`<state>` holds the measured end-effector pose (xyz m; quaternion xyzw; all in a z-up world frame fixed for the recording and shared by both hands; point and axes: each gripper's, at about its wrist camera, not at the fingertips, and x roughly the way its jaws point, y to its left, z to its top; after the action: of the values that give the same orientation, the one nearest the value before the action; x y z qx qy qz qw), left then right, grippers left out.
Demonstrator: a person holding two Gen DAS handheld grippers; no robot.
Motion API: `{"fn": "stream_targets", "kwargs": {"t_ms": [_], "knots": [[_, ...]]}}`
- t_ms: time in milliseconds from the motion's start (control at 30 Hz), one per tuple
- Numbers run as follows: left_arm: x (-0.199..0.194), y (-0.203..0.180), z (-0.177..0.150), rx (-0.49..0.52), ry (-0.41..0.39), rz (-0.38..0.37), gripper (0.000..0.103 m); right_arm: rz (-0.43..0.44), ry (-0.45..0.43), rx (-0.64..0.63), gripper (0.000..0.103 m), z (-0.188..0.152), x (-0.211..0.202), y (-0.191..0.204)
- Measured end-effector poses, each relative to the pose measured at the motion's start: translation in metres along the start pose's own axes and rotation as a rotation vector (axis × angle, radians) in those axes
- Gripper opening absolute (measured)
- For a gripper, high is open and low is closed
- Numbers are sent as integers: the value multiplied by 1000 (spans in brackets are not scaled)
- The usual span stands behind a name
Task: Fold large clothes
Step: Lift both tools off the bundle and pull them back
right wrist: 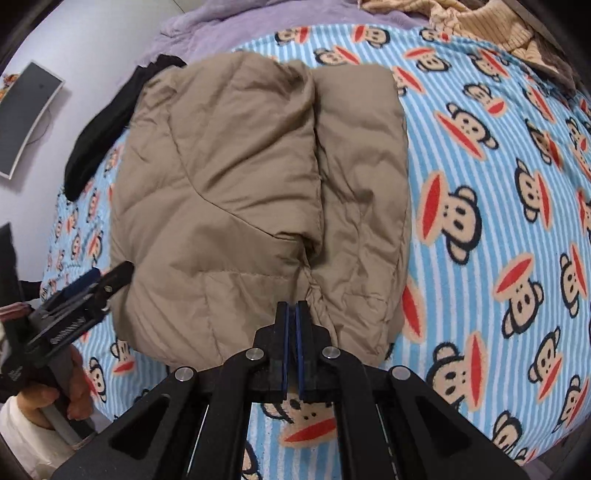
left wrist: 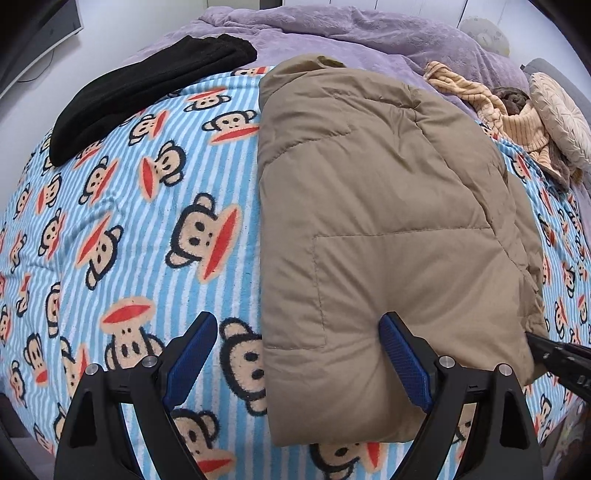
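Left gripper [left wrist: 299, 354]: jaws spread wide, blue ribbed pads; its right finger presses into the near hem of the tan padded jacket [left wrist: 369, 229], its left finger sits over the bedsheet [left wrist: 129, 221], nothing clamped. Right gripper [right wrist: 292, 314]: jaws clenched, pads nearly meeting, pinching the jacket's lower edge at 6 o'clock in its own view. A hand [right wrist: 74, 384] with a white sleeve grips the left tool's handle at 8 o'clock.

Jacket: quilted, puffy, matte beige fabric with stitched panels and a patch pocket; folded into a long bundle lying lengthwise on the bed, one flap lapped over the other, creased.

Bedsheet: fleecy, blue-and-white stripes with repeated cartoon monkey faces in black, tan and red.

Other items: black folded garment [left wrist: 140, 92], soft, at 10 o'clock; lilac plush blanket [left wrist: 332, 29] at 12 o'clock; cream ribbed striped garment [left wrist: 498, 110] and round pleated cushion [left wrist: 561, 114] at 2 o'clock.

Room: pale wall, curved monitor [right wrist: 26, 118] at 9 o'clock.
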<state>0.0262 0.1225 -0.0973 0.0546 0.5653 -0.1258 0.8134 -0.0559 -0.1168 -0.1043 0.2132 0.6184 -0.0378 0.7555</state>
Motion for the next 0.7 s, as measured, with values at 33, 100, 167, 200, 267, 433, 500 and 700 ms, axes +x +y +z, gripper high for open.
{"fn": "stream_targets", "kwargs": {"t_ms": [33,100,167,200,267,433,500,700], "knots": [[-1,-1,-1,6,4,0,91,2,25,21,3,-1,6,-3],[-3,-1,0,10,11,3,91,12,38,49,3,0,7,-6],[-5,0,0,3,15,4,91,12,36,36,3,2,1,-4],[-6,1,-1,-4,18,5,91,11,37,29,4,3,-2,-4],[-8,1,-1,-14,22,9,91,16,38,24,4,3,-9,-4],[-19,-5,-1,-8,14,31,91,42,27,22,4,-1,-26,-9],[-28,-8,-3,-12,6,35,91,58,24,23,4,-5,-32,-13],[-58,-22,-13,-21,-18,34,91,81,3,24,4,-20,-57,-29]]}}
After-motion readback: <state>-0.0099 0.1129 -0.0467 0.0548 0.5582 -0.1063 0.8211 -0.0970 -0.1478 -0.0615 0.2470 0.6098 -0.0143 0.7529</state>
